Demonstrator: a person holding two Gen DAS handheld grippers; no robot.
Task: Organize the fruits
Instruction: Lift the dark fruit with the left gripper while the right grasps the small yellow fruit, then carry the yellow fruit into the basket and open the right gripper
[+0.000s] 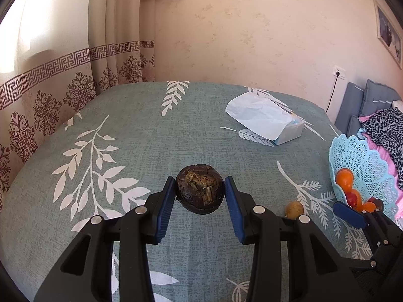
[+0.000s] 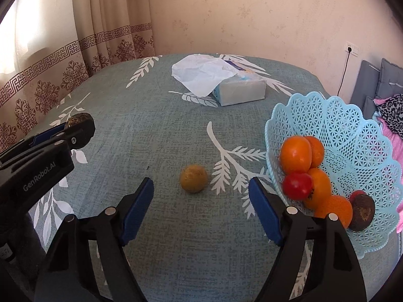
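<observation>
My left gripper (image 1: 200,188) is shut on a dark brown, wrinkled round fruit (image 1: 199,193), its blue pads pressing both sides over the leaf-print cloth. From the right wrist view, that gripper (image 2: 78,128) shows at the left with the fruit at its tip. My right gripper (image 2: 201,183) is open, and a small yellow-brown fruit (image 2: 194,178) lies on the cloth just beyond its fingertips, untouched. To its right stands a light blue lattice basket (image 2: 352,130) holding several orange fruits (image 2: 296,154), a red one (image 2: 297,185) and a dark one (image 2: 361,212).
A tissue pack (image 2: 239,90) with a white sheet pulled out lies at the far side of the grey-green cloth (image 2: 151,115). Patterned curtains hang at the left. Blue cushions and pink bedding (image 1: 377,130) lie beyond the basket (image 1: 362,156) on the right.
</observation>
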